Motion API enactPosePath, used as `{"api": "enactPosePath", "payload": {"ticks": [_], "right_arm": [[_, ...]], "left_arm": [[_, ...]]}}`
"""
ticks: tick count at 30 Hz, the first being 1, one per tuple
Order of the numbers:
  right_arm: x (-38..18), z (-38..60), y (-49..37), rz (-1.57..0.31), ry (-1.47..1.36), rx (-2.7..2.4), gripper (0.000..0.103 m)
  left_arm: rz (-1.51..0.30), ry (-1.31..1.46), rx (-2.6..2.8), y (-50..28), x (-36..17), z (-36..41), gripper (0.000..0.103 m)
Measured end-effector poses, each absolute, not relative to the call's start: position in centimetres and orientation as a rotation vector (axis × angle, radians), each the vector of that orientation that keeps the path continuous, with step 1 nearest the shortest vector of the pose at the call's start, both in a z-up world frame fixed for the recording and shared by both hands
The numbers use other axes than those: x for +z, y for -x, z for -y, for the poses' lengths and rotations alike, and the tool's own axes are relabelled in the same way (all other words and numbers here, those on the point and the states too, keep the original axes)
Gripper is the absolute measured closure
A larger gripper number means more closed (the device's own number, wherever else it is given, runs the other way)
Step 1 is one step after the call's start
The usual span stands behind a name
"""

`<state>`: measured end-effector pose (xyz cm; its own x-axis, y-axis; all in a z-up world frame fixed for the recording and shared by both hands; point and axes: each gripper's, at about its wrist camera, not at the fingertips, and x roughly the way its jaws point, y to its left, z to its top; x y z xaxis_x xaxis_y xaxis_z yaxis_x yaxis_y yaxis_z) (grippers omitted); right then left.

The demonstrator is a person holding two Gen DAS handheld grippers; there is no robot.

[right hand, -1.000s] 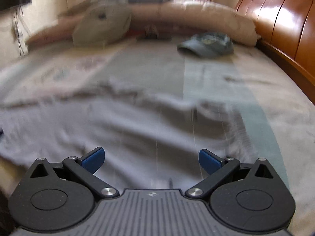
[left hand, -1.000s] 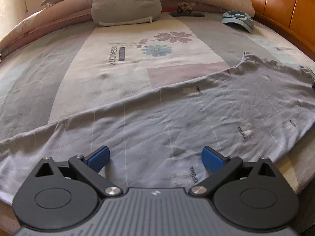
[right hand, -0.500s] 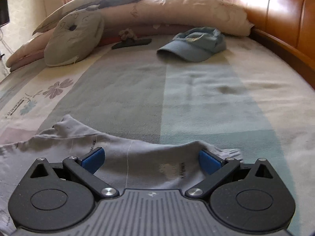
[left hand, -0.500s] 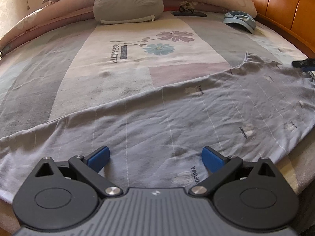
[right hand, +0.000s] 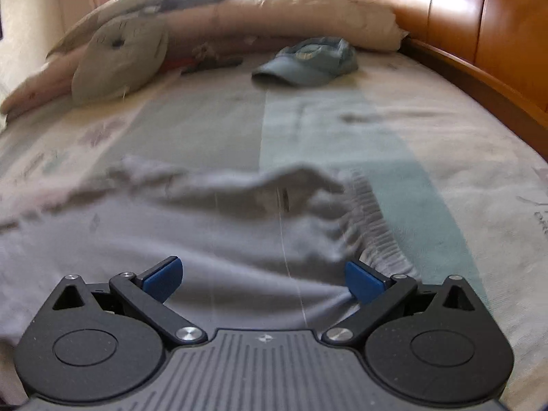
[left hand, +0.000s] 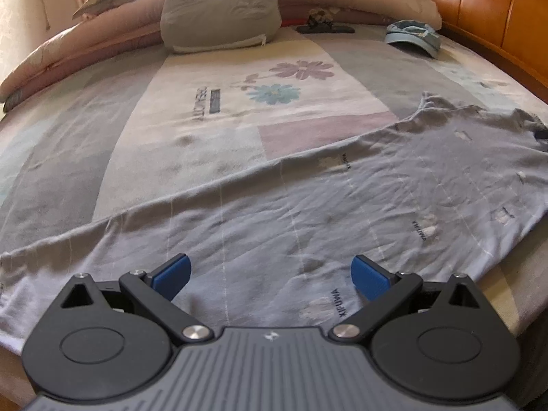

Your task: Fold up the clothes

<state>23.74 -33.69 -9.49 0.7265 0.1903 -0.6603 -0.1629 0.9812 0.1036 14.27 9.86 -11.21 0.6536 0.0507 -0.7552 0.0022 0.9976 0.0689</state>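
Left hand-held gripper (left hand: 270,277) jaws spread wide, nothing between them, hovering over the near edge of the shirt (left hand: 342,212). Shirt lies flat on the bed (left hand: 68,157), stretching ahead and off to the right. Right hand-held gripper (right hand: 262,279) also wide, empty, above the shirt's bunched end (right hand: 239,226); view blurred. Cap (right hand: 308,61) far ahead.

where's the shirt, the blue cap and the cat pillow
shirt (left hand: 308,212), left wrist view, middle of the spread grey body
blue cap (right hand: 308,60), right wrist view, on its crown
cat pillow (left hand: 219,10), left wrist view, centre of its grey face
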Motion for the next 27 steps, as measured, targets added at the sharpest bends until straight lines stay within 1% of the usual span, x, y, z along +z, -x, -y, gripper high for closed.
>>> {"api": "enactPosePath", "payload": {"ticks": [2, 5, 10, 12, 21, 27], "right_arm": [[-8.7, 32.2, -24.2, -0.698, -0.023, 0.248, 0.0], [-8.6, 29.9, -26.0, -0.695, 0.002, 0.305, 0.0], [-11.3, 28.6, -30.8, -0.75, -0.05, 0.34, 0.0], [-12.0, 28.7, -31.9, -0.712, -0.031, 0.328, 0.0], [-8.9, 29.5, -26.9, -0.728, -0.051, 0.353, 0.0], [-10.5, 30.8, -22.7, -0.792, -0.061, 0.404, 0.0]], "left_arm": [[-0.852, -0.077, 0.023, -14.3, -11.0, -9.5, 0.003], [-0.846, -0.095, 0.019, -14.2, -10.9, -9.0, 0.003], [-0.857, -0.091, 0.025, -14.0, -10.9, -9.0, 0.003], [-0.859, -0.084, 0.032, -13.8, -10.9, -9.2, 0.003], [-0.831, -0.09, 0.01, -14.2, -10.3, -8.5, 0.003], [-0.848, -0.102, -0.021, -14.3, -10.8, -7.5, 0.003]]}}
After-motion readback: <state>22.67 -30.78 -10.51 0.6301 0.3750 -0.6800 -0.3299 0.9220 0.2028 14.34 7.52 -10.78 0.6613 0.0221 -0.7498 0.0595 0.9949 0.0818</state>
